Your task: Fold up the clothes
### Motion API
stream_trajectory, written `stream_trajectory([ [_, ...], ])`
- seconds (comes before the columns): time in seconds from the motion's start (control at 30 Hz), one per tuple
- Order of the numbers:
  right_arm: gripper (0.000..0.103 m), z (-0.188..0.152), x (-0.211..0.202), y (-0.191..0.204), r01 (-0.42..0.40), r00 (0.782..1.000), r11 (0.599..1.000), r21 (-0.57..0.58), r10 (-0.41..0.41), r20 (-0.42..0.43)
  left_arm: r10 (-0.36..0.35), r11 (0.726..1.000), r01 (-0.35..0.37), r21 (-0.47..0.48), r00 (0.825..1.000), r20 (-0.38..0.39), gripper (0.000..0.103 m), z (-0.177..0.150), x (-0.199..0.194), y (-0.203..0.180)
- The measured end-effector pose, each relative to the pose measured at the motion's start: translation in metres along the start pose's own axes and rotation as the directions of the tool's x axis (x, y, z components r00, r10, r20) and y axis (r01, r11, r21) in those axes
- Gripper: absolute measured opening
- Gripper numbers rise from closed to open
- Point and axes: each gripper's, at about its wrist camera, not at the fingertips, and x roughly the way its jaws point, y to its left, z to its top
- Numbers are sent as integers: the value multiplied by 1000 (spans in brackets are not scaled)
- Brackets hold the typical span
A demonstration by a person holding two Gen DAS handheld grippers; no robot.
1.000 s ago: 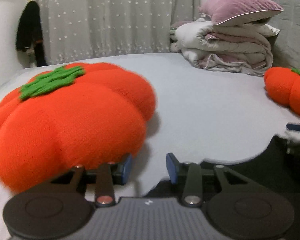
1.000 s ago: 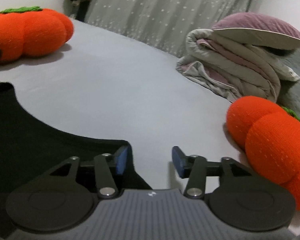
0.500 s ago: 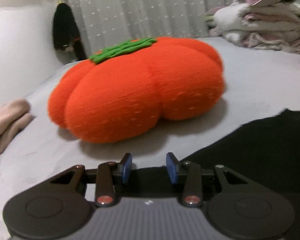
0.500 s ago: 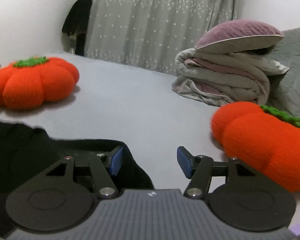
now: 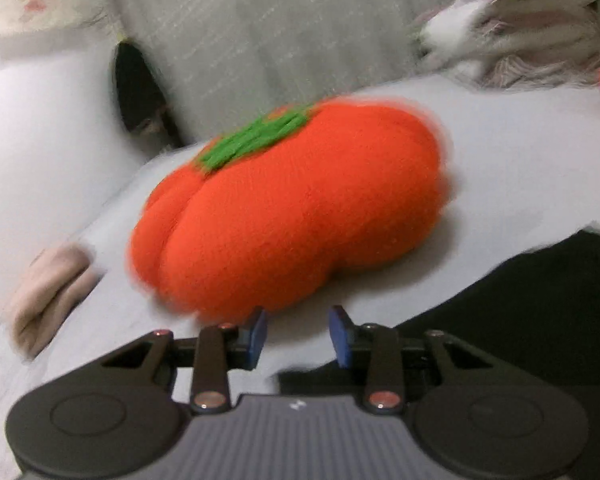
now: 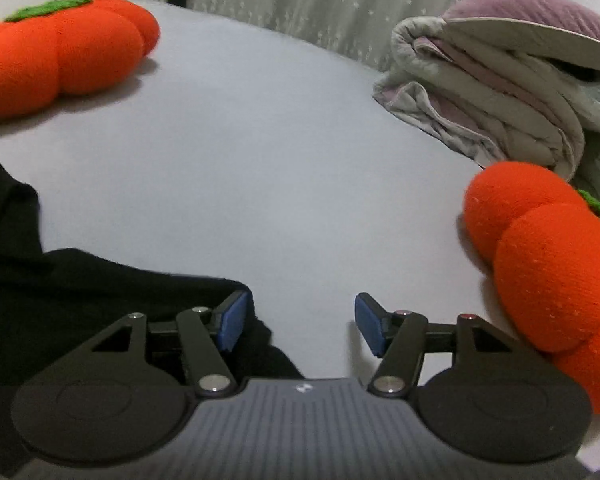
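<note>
Since 1 sec ago, left view is swinging away from the quilt pile toward the wall side, so the orange pumpkin cushion (image 5: pixel 292 216) is now sitting centre-frame w/ motion blur, and a beige folded cloth (image 5: pixel 48 292) is showing at far left. Right view is tipping down a bit; right tongs are standing wider than before.

Left tongs (image 5: pixel 298 336): jaws are closing, gap narrow, only grey bed sheet (image 5: pixel 500 152) visible between the blue pads; nothing gripped. Black garment (image 5: pixel 540 312), the thing to fold, is lying on the bed to the right of these tongs, its edge reaching under the right-hand finger.

Right tongs (image 6: pixel 300 330): open, nothing between the pads. Black garment (image 6: pixel 80 292) is lying at lower left, its corner just beside the left pad. A 2nd pumpkin cushion (image 6: pixel 552 264) is sitting close on the right; quilt pile w/ purple pillow (image 6: pixel 500 80) is behind.

Step in hand, as I'm judging it: getting both tongs onto garment edges. Doing it well means lowering each onto a hem, pinching 1 layer only, and avoiding snagging the sheet or nudging the cushions.

No containers are in view.
</note>
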Motion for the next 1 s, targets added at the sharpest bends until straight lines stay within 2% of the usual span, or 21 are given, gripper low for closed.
stream_trajectory([
  [0.03, 65, 1, -4, -5, -25, 1000, 999, 30, 24, 10, -61, 998, 61, 3, 998, 19, 35, 7, -2, -8],
  [0.1, 65, 3, -12, -18, -94, 995, 989, 116, 90, 39, -180, 984, 180, 13, 982, 50, 36, 20, -3, -24],
  [0.17, 69, 5, -21, -36, -200, 979, 952, 230, 183, 92, -281, 960, 279, 32, 958, 51, 35, 30, 11, -45],
  [0.2, 75, 7, -23, -44, -234, 971, 935, 267, 211, 111, -311, 949, 308, 58, 949, 45, 31, 32, 19, -55],
  [0.27, 75, 10, -19, -45, -198, 980, 948, 250, 185, 77, -353, 930, 345, 126, 935, 43, 29, 36, 33, -77],
  [0.33, 75, 6, -18, -29, -132, 991, 978, 164, 129, 25, -374, 913, 362, 187, 927, 35, 29, 35, 40, -90],
  [0.37, 75, 3, -19, -25, -143, 990, 981, 133, 141, 30, -382, 905, 367, 216, 924, 29, 22, 34, 42, -95],
  [0.4, 73, -1, -24, -25, -174, 984, 978, 117, 169, 57, -389, 895, 372, 245, 921, 23, 11, 34, 45, -100],
  [0.47, 55, -7, -27, -29, -216, 975, 971, 104, 208, 80, -399, 878, 377, 294, 917, 13, 0, 32, 48, -109],
  [0.5, 39, -9, -26, -31, -224, 973, 969, 99, 217, 77, -391, 880, 368, 301, 920, 17, 0, 31, 47, -111],
  [0.53, 32, -12, -25, -33, -233, 971, 968, 94, 227, 74, -377, 885, 353, 304, 926, 21, 0, 31, 46, -111],
  [0.6, 31, -14, -13, -28, -219, 976, 974, 65, 218, 26, -336, 902, 313, 297, 941, 28, 0, 33, 47, -110],
  [0.67, 30, -18, -12, -20, -231, 972, 973, 13, 230, 36, -304, 920, 283, 272, 952, 39, 0, 35, 47, -105],
  [0.73, 8, -19, -13, -14, -246, 967, 969, -30, 247, 53, -284, 935, 265, 235, 957, 54, 0, 39, 48, -98],
  [0.77, 5, -19, -14, -12, -247, 967, 968, -43, 249, 54, -275, 943, 257, 213, 959, 62, 0, 41, 48, -93],
  [0.83, 5, -20, -17, -7, -231, 970, 970, -74, 235, 56, -271, 953, 257, 163, 960, 74, 0, 45, 49, -83],
  [0.9, 5, -19, -17, -10, -202, 975, 977, -72, 207, 77, -319, 945, 312, 94, 945, 73, 0, 50, 52, -74],
  [0.97, 19, -19, -20, -17, -213, 972, 976, -36, 215, 94, -412, 910, 411, 51, 911, 26, 5, 52, 56, -70],
  [1.0, 26, -19, -20, -21, -229, 969, 973, -19, 230, 95, -438, 897, 438, 61, 899, -3, 15, 52, 58, -74],
])
